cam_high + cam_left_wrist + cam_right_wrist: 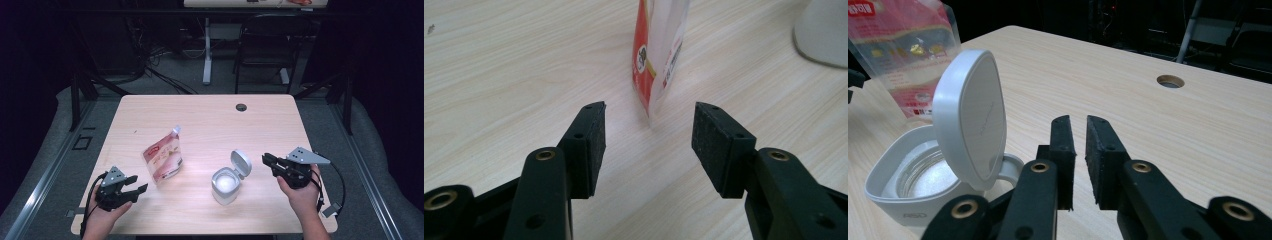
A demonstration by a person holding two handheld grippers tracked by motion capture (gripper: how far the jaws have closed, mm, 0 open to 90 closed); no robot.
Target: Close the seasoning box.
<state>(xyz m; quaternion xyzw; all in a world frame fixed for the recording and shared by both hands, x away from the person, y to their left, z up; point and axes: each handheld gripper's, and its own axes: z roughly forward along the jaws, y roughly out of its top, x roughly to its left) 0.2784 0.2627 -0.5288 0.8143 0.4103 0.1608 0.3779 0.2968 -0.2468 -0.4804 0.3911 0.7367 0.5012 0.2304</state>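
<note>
From the high view, your left gripper (131, 190) rests low at the near left of the table (210, 115), jaws spread and aimed at the red-and-white pouch (164, 159) that stands just ahead of it; your right gripper (268, 161) sits at the near right, its tip pointing at the white container (225, 186), whose hinged lid (241, 163) stands flipped up on the side facing that gripper. Pouch and container stand near each other in the middle of the near half of the table, apart and untouched. In the left gripper view, your pads (596, 137) stand wide with nothing between them, and the pouch (659, 55) stands upright just beyond the tips, edge-on to you, with the container's wall (824, 30) at the far right. In the right gripper view, your jaws are nearly together with only a thin slit left and nothing in it; the open lid (970, 117) rises just to their left above the container (923, 185), and the pouch (903, 45) stands behind. You look to be at the approach step: container open, pouch not yet taken. Next, ease the left gripper forward so the pads straddle the pouch's thin edge, then close gently so it does not tip.
</note>
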